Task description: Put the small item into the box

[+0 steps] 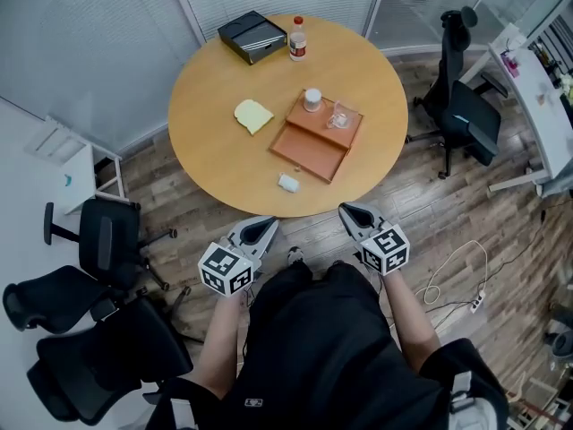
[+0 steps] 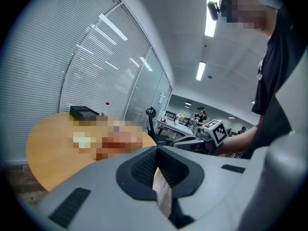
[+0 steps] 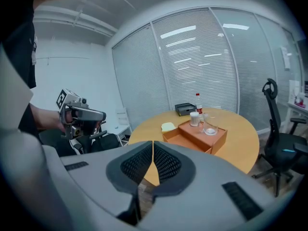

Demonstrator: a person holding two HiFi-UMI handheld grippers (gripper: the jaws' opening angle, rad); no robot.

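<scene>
Closed, empty left gripper [image 1: 267, 224] and right gripper [image 1: 346, 210] — small item [image 1: 288, 183], long axis roughly sideways, near box [image 1: 304, 146].

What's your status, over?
Left tool and right tool both shut, empty, short of the table. Small white item on the table near its front edge, outside the orange box. Nothing between tools and item.

The head view is looking steeply down from above the person onto the whole round table [image 1: 215, 124] ahead. Both gripper views are looking almost level from low beside its near edge, angling toward each other and sharing the table and orange box [image 1: 309, 150] with it.
</scene>
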